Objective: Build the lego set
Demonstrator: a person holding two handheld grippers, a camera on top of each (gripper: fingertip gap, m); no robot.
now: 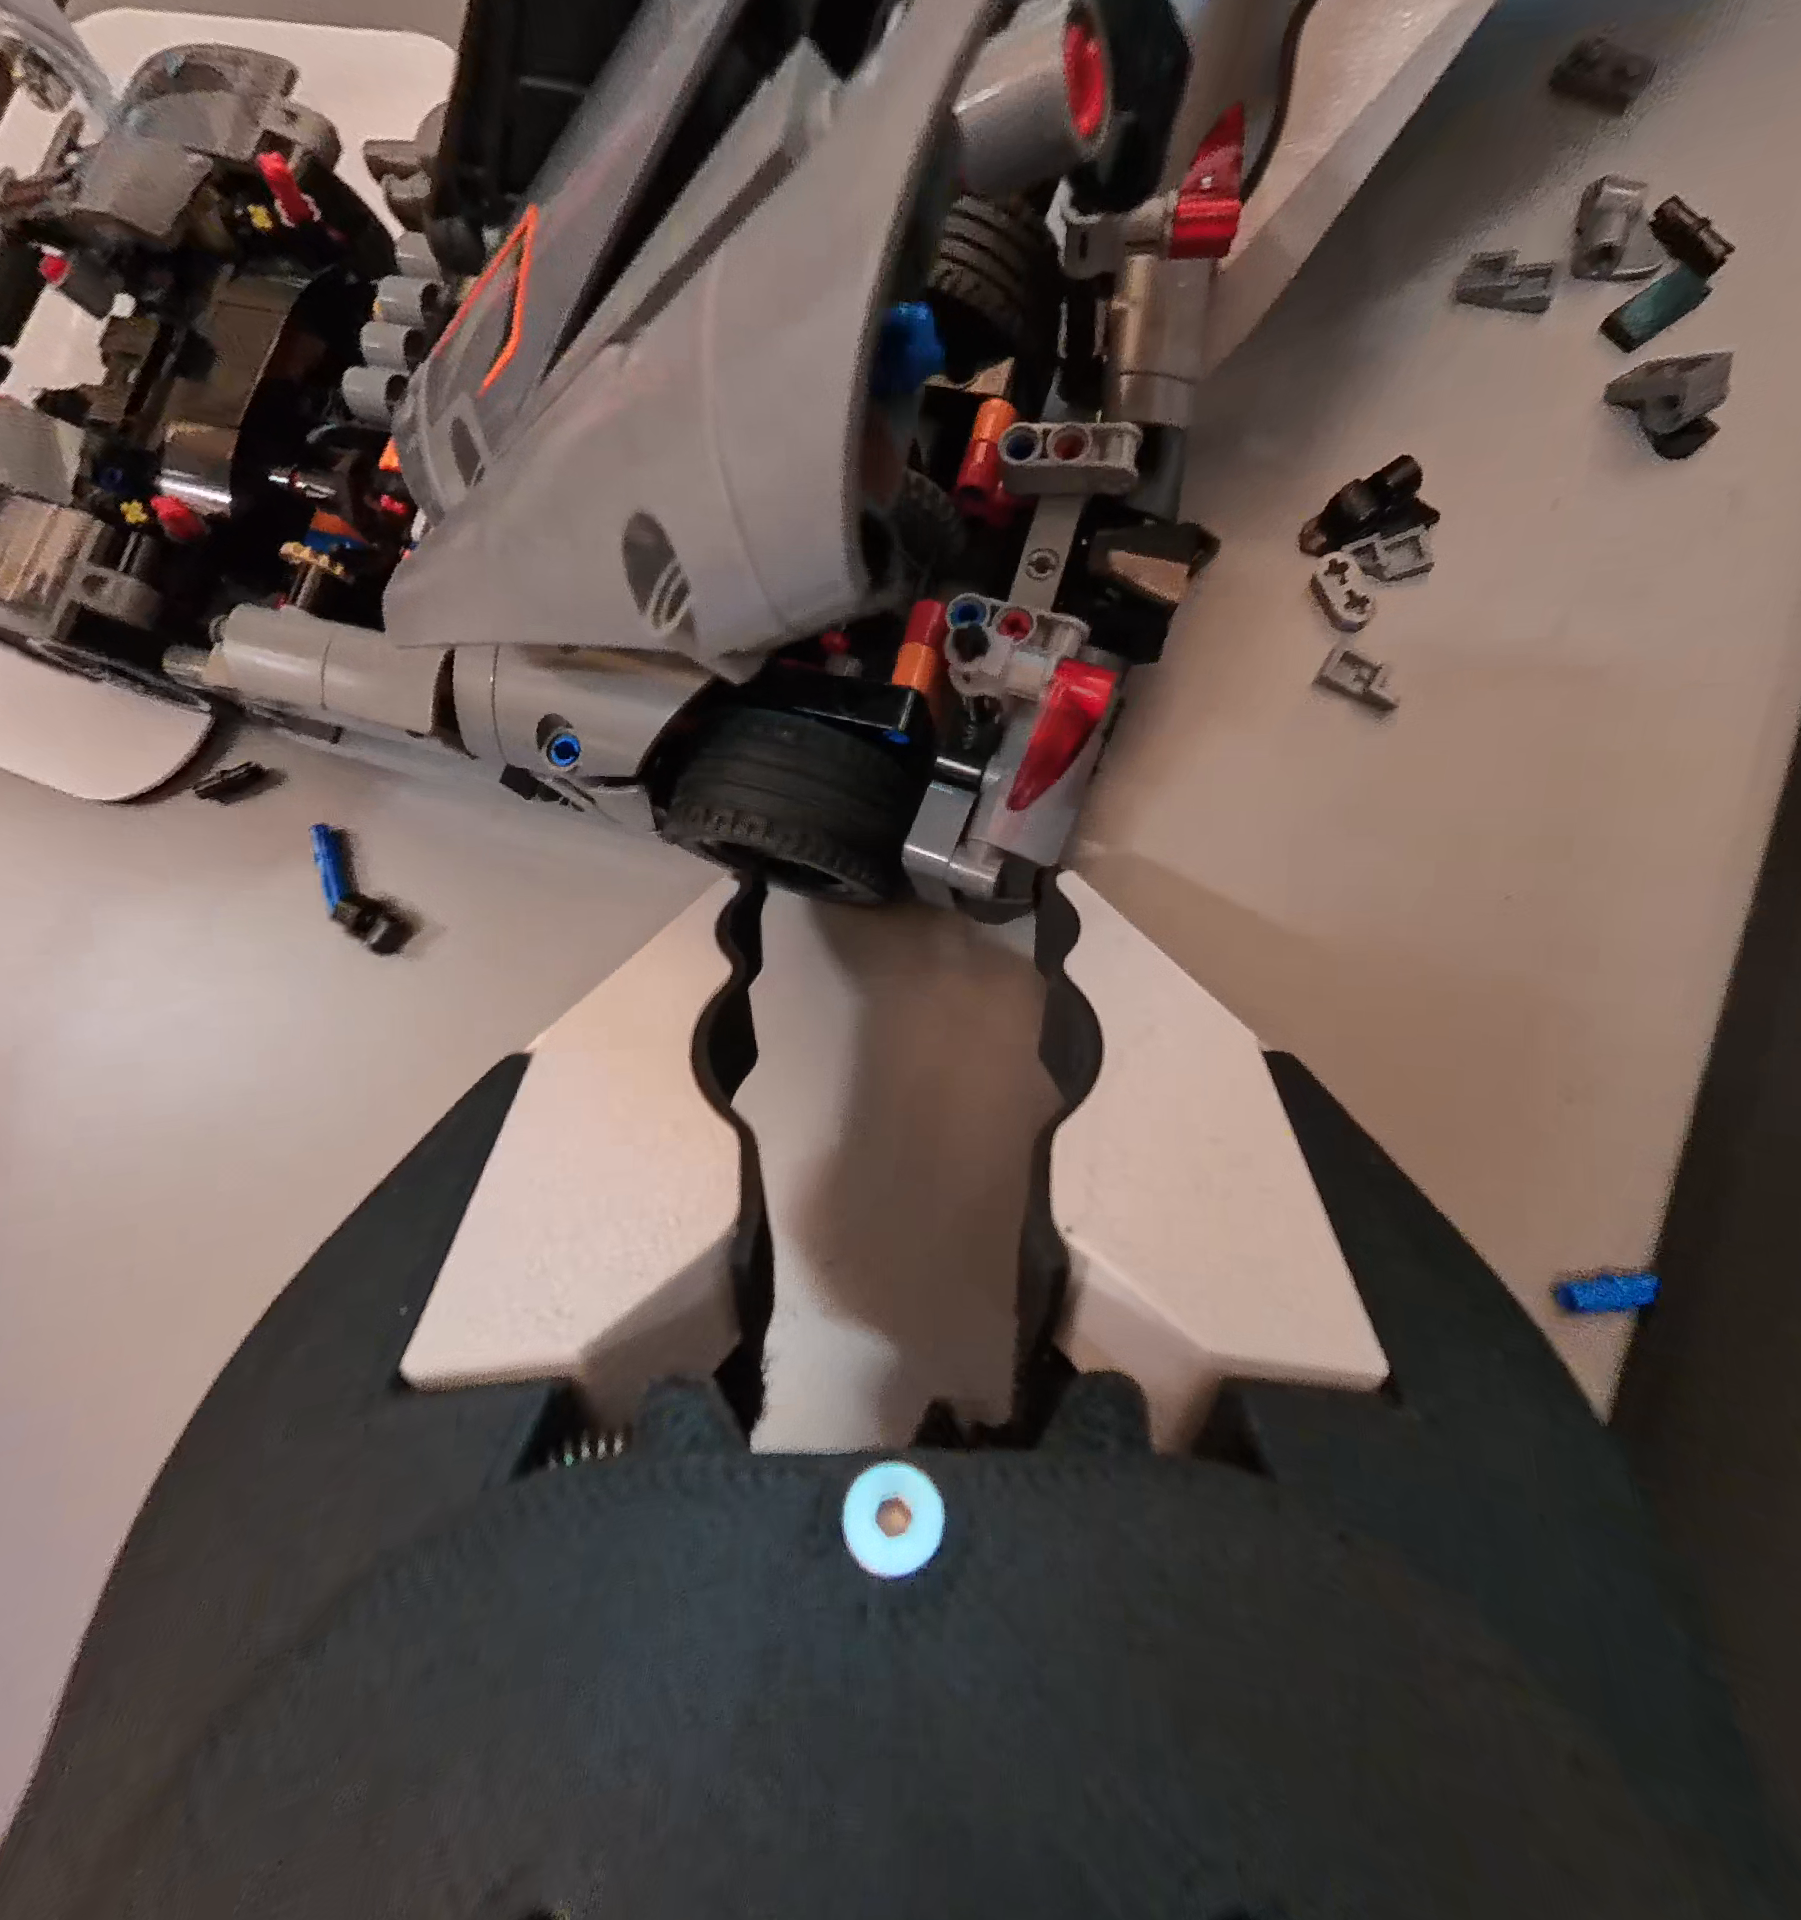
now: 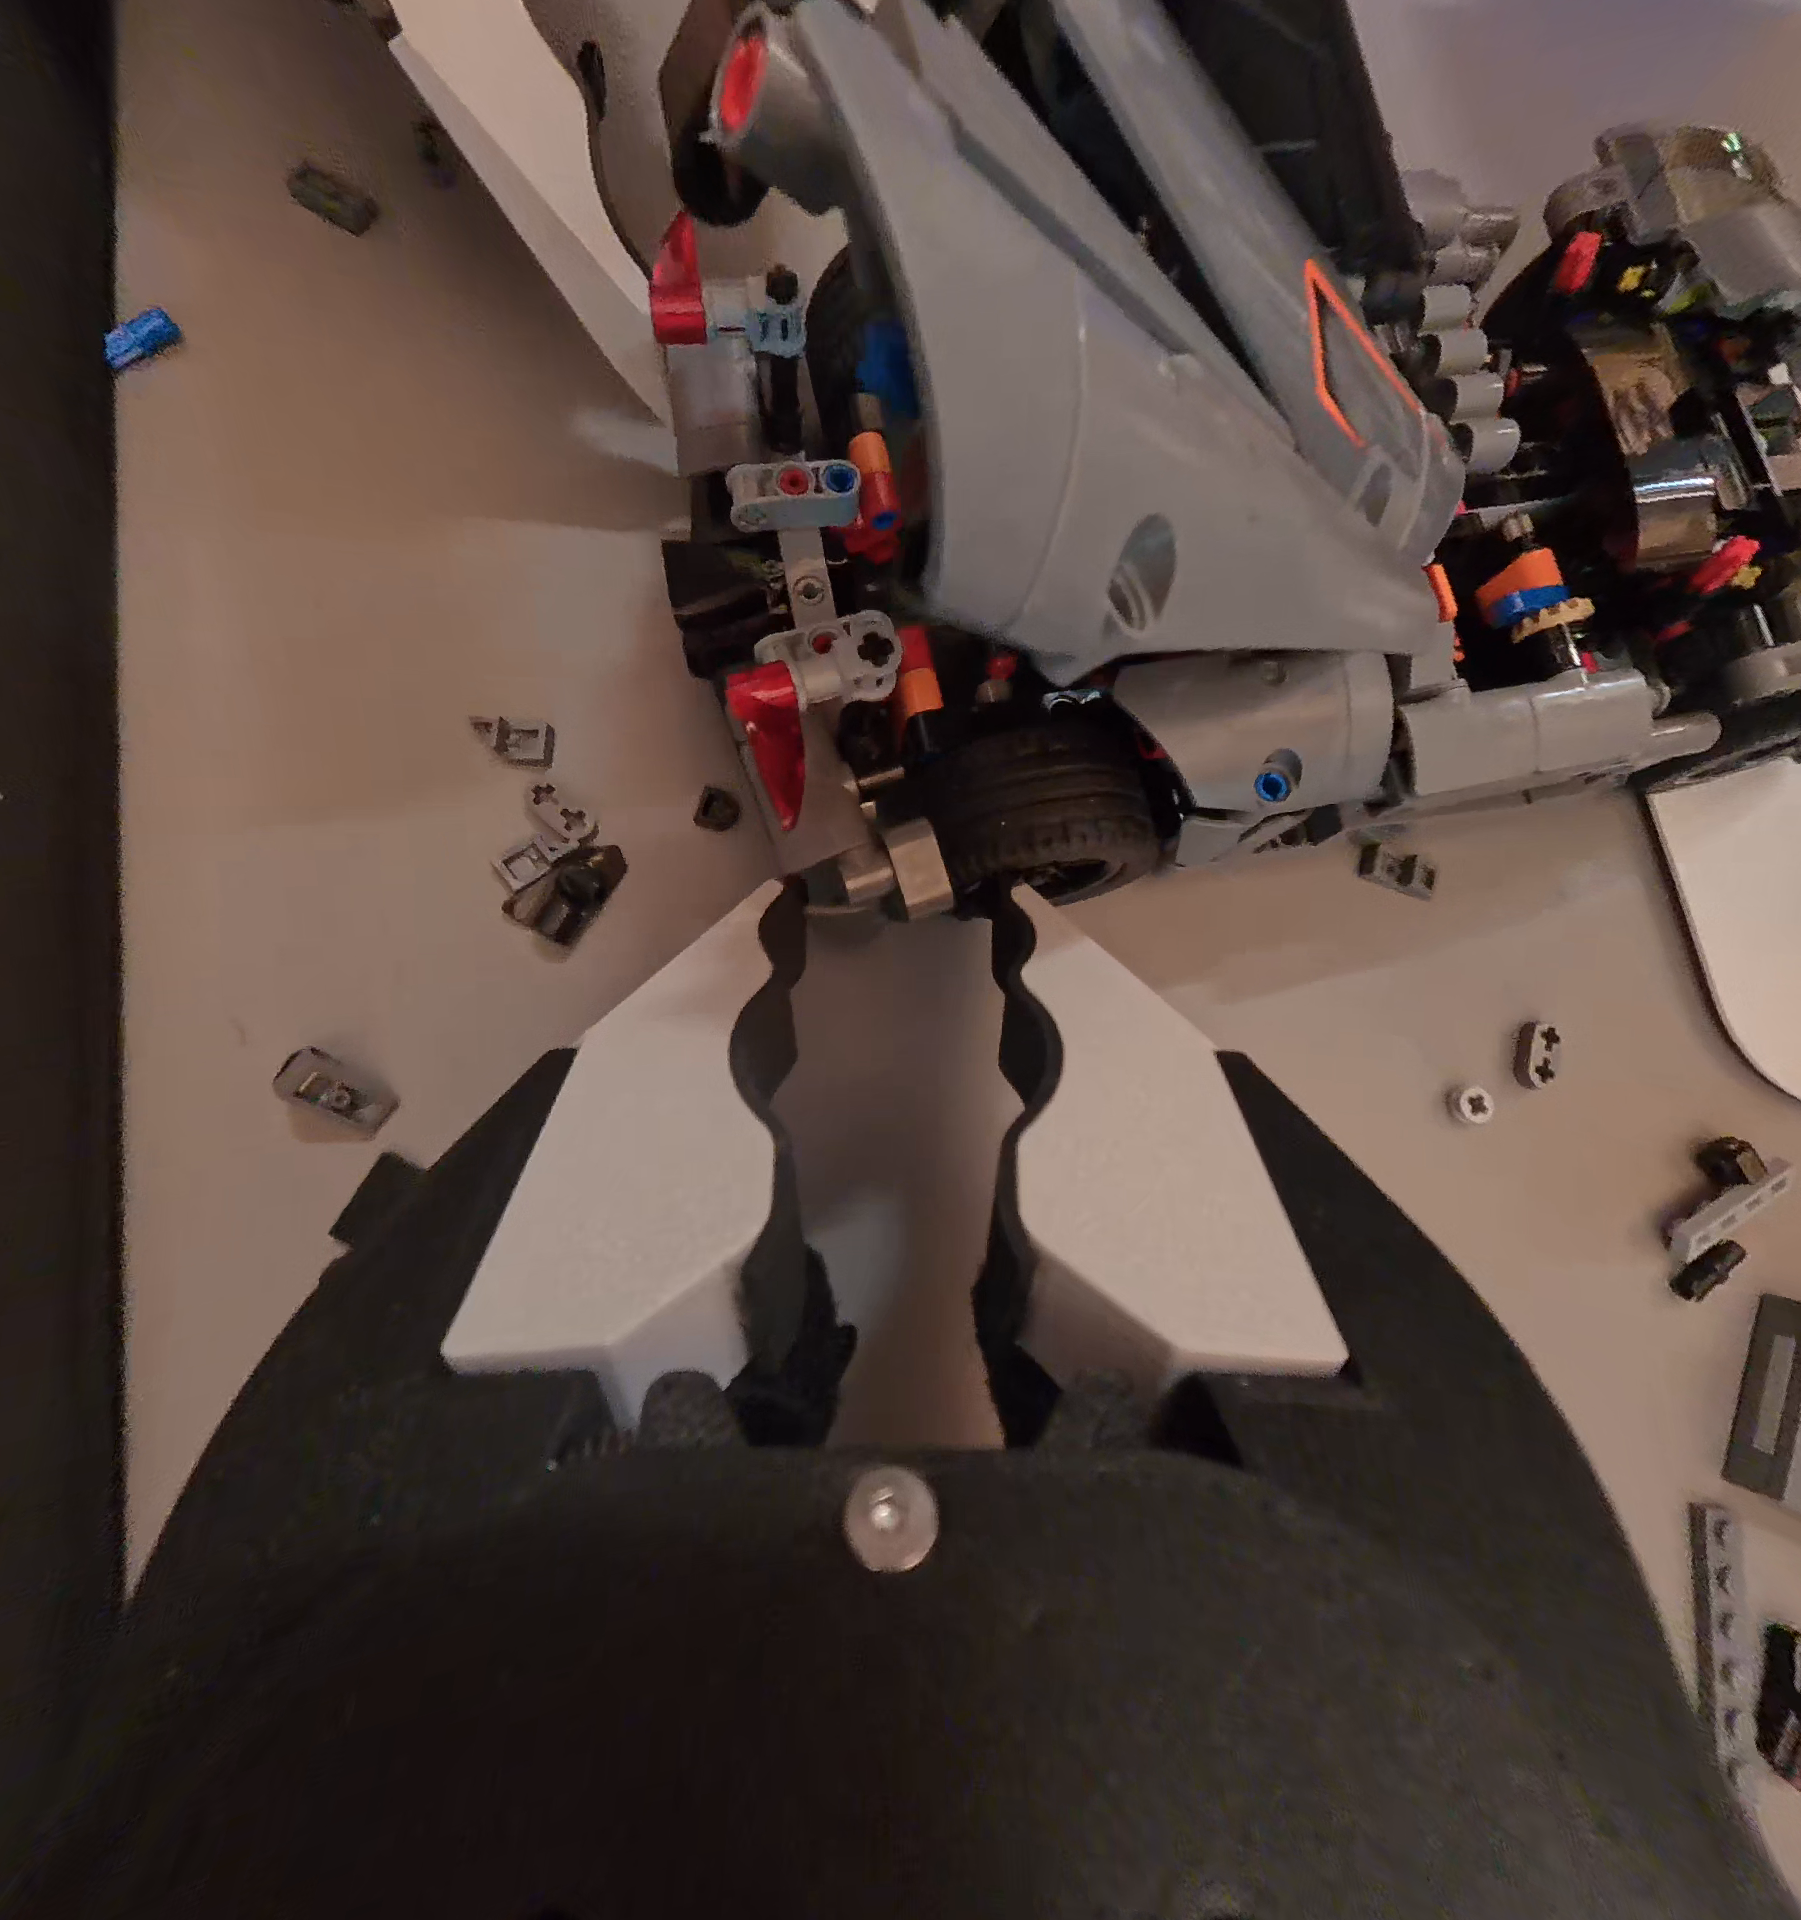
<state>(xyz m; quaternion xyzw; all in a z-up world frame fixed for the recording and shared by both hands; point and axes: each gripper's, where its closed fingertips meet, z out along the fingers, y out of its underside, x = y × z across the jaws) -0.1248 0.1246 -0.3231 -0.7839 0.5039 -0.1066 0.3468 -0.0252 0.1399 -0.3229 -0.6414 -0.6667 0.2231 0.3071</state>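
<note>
A large grey lego car with black tyres, red tail pieces and an exposed coloured frame lies on the pale table. My left gripper has its two fingertips around the car's end corner, with the black wheel and the grey frame between them. My right gripper grips the same kind of corner of the car, its tips on a grey block beside a wheel. A white finger of the other gripper shows beyond the car.
Loose small grey and black parts lie to the right in the left wrist view, with a blue pin and a blue piece. In the right wrist view there are parts, grey plates and a white sheet. The table's dark edge is at the left. There is about 11 cm between the tips of the two grippers.
</note>
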